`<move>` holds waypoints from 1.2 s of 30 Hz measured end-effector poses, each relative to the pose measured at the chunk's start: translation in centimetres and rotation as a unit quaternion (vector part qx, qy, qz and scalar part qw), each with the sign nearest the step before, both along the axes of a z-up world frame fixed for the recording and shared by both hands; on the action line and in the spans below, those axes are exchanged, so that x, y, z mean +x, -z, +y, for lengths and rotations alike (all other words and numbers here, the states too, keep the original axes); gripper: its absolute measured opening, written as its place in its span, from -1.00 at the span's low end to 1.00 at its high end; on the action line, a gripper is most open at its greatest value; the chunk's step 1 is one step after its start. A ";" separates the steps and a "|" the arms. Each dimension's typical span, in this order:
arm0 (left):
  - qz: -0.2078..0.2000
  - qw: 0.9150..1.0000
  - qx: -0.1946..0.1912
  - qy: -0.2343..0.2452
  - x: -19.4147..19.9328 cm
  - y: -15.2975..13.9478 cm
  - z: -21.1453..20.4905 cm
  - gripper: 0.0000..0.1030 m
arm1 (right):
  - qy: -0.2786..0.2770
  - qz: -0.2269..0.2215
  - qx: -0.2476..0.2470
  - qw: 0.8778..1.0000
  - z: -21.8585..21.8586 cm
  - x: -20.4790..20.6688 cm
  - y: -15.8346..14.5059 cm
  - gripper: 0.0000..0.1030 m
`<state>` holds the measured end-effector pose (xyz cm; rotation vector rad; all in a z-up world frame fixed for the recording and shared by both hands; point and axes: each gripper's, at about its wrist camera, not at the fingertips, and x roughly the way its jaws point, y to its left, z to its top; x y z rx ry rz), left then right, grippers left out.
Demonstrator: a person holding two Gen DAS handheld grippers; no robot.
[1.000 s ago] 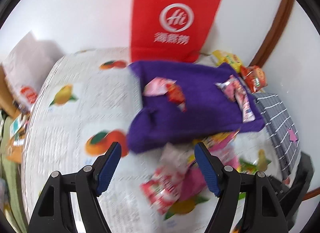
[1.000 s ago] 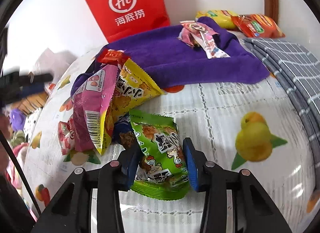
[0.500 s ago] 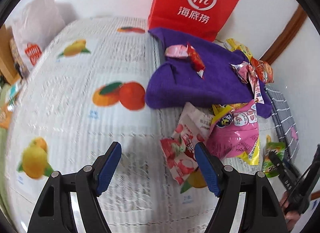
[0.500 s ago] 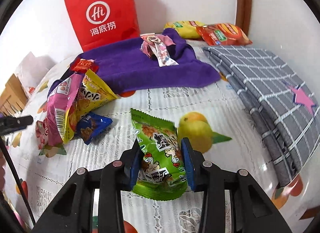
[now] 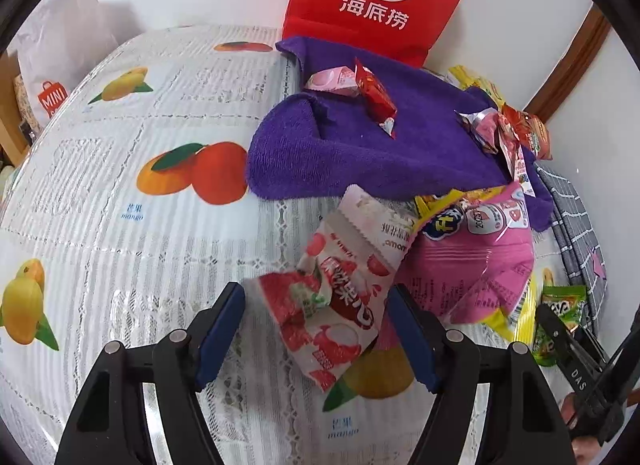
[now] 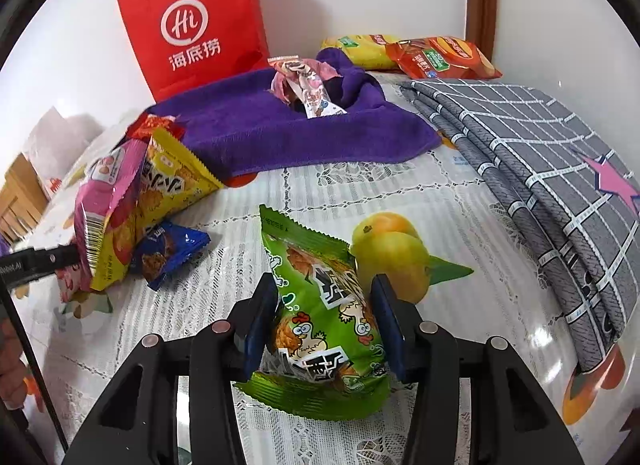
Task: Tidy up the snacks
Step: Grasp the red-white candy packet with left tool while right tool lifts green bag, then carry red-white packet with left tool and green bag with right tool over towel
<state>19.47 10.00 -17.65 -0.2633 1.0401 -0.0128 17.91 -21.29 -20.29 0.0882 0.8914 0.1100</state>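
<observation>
**Right holds green packet; left spread over strawberry packet**

Your right gripper (image 6: pixel 324 321) is clenched on the green snack packet (image 6: pixel 320 305), lower centre of the right view. Your left gripper (image 5: pixel 316 335) is released, jaws apart, straddling the red-and-white strawberry packet (image 5: pixel 340 293) at lower centre of the left view.

Risk, as I judge it: the glossy film may slip or crumple under the pads. Closing left may snag the pink bag (image 5: pixel 476 261) touching it.

Only the right view shows the blue packet (image 6: pixel 168 253), left of centre. Only the left shows the strawberry packet clearly.
</observation>
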 end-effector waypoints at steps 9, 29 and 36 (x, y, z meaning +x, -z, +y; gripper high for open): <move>-0.011 1.000 -0.012 -0.001 0.2 -0.1 0.5 -0.41 | 0.000 -0.002 0.012 1.000 -0.3 -0.1 0.0 -0.06; -0.029 0.999 -0.024 0.006 -2.9 -2.2 2.3 -0.49 | 0.000 -0.002 0.018 1.000 -0.5 0.0 -0.3 -0.09; -0.037 0.999 -0.034 0.014 -3.3 -2.8 2.9 -0.49 | 0.000 0.000 0.022 1.000 -0.5 0.0 -0.3 -0.09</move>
